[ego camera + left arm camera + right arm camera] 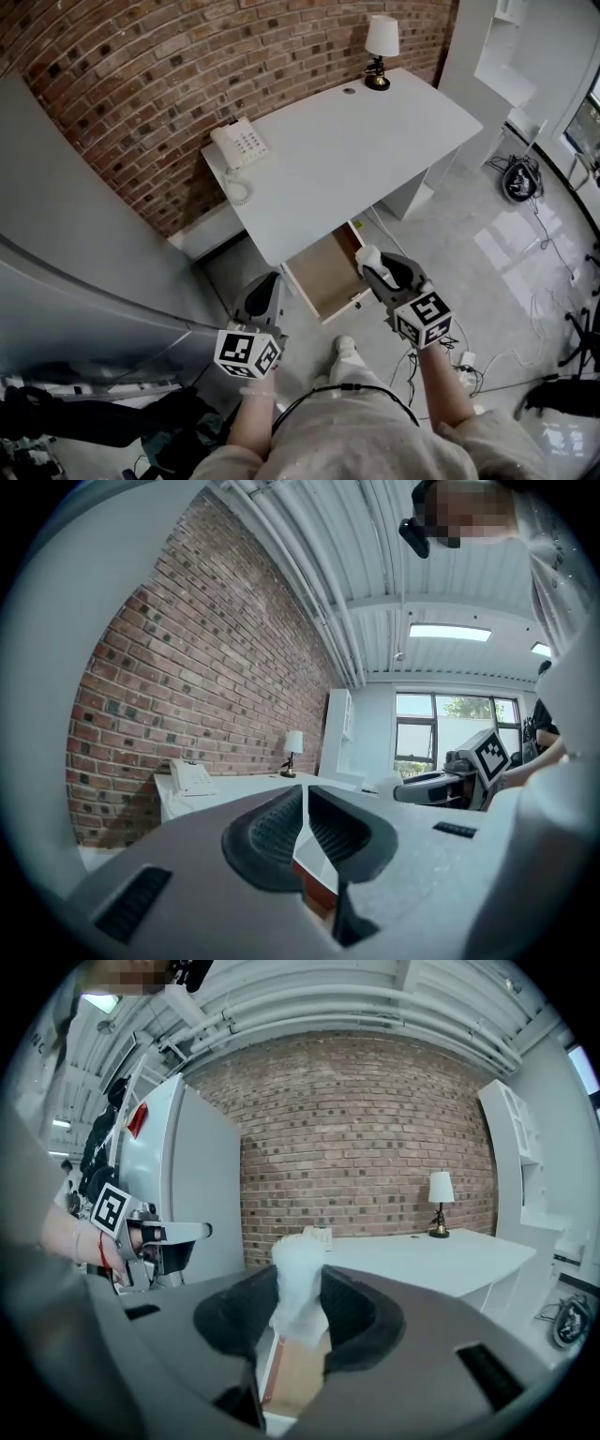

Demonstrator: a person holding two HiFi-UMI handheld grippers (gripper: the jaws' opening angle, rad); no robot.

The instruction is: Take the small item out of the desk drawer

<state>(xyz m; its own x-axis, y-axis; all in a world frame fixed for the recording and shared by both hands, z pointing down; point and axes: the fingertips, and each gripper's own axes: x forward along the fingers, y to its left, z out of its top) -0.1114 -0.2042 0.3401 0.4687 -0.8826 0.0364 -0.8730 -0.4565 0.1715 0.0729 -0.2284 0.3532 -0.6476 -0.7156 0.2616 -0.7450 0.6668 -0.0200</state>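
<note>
Position of the task's thing: the small white item point(298, 1274) sits between the jaws of the right gripper point(300, 1314), which pinch it from both sides. Its long axis runs up along the jaws and its top stands proud of the pads. In the head view the same item point(367, 255) hangs at the tips of the right gripper point(372, 266), over the front right corner of the open drawer point(326, 274). It appears to be above the drawer rim rather than inside the box, though the height of the gap cannot be read.

The left gripper point(265, 289) hangs off the drawer's left front corner, apart from both drawer and item. In its own view the left gripper point(306, 829) has its jaws pressed almost together with only a thin slit between them and nothing in it. The right gripper is therefore the only one on the item, and the nearer of the two.

Judgement: the extraction looks nearly complete — what remains turns on carrying the item away from the drawer opening, which lies below and just ahead of the jaws. The desk point(347, 155) top lies beyond that.

Count:
- small item: one
- drawer: one, open, wooden floor bare where visible
- desk: one
- grippers: two
- telephone point(239, 144): one
- lamp point(380, 52): one
</note>
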